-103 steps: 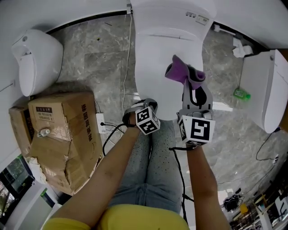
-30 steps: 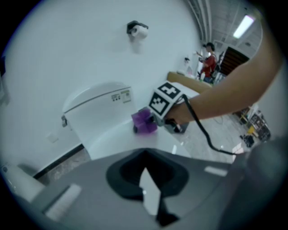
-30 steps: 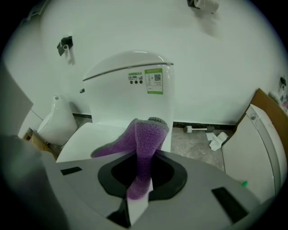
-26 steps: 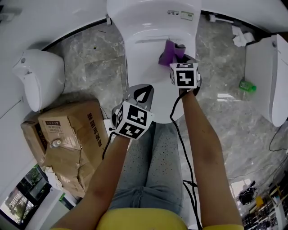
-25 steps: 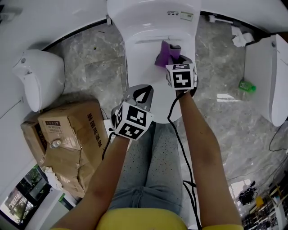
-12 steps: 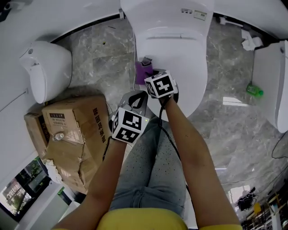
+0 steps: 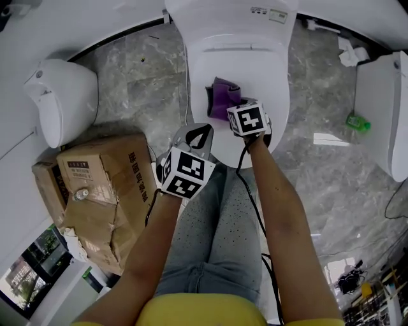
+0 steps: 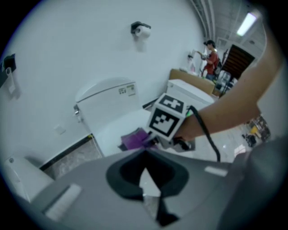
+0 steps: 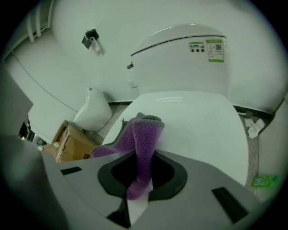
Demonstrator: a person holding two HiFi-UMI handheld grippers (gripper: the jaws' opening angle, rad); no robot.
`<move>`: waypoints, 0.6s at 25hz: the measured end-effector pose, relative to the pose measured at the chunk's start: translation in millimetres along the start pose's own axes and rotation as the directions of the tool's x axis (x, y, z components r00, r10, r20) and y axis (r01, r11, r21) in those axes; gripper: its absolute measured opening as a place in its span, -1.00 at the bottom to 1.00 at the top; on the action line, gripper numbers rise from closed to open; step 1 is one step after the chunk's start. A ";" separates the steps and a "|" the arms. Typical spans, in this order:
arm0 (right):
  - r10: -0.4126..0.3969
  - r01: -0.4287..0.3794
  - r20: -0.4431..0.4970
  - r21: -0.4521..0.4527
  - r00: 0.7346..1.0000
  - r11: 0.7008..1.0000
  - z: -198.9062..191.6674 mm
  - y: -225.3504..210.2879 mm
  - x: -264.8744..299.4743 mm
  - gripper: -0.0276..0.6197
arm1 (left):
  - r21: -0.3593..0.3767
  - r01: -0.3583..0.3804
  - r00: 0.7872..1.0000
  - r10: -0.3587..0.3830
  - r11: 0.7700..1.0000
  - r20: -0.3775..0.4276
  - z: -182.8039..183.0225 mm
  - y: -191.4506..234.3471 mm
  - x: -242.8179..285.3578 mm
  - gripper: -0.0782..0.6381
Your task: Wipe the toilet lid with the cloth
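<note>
**A:** Where is the cloth?

**B:** It is clamped in my right tongs (image 9: 140,175). The purple cloth (image 9: 145,134) runs up between the two pads, and its free end lies bunched on the toilet lid (image 7: 258,70). It sits on the lid's left half, about midway from front to back.

**A:** And your other hand?

**B:** My left tongs (image 8: 145,168) are closed together with nothing in them. I hold them off the toilet's front left edge, not touching it.

**A:** So how far along are you?

**B:** I judge the wiping is under way but not finished. The lid is down and the cloth rests on it. The white surface shows no streaks or dirt, so I cannot tell which parts are done. The right half and the back strip by the tank (image 7: 229,19) lie farthest from the cloth, so I would count those as left.
</note>
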State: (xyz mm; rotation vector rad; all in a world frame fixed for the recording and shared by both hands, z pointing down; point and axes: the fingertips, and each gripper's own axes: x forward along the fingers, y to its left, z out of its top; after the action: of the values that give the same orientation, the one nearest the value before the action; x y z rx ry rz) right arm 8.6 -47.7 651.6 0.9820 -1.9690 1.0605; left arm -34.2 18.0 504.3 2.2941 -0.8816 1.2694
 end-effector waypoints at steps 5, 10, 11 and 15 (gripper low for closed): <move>-0.104 0.105 -0.020 0.022 0.994 0.994 -20.8 -61.6 -33.4 -0.78 | 0.041 0.034 0.999 -0.035 0.999 0.032 17.9 -17.3 5.9 -0.79; -0.222 0.225 -0.060 0.046 0.973 0.973 -51.7 -118.5 -64.5 -0.78 | 0.064 0.055 0.997 -0.058 0.996 0.046 22.1 -30.7 7.3 -0.79; -0.248 0.251 -0.071 0.045 0.966 0.967 -57.3 -128.8 -70.2 -0.78 | 0.068 0.058 0.997 -0.061 0.996 0.045 22.1 -32.5 7.0 -0.79; -0.345 0.350 -0.119 0.027 0.931 0.936 -76.1 -161.5 -87.9 -0.78 | 0.080 0.056 0.997 -0.060 0.995 0.040 17.3 -32.7 3.5 -0.79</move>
State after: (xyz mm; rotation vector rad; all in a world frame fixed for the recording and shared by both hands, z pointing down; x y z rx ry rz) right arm 204.4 -16.9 669.9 1.2163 -1.6079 0.9417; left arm 0.1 30.7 497.5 2.3975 -0.7860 1.2561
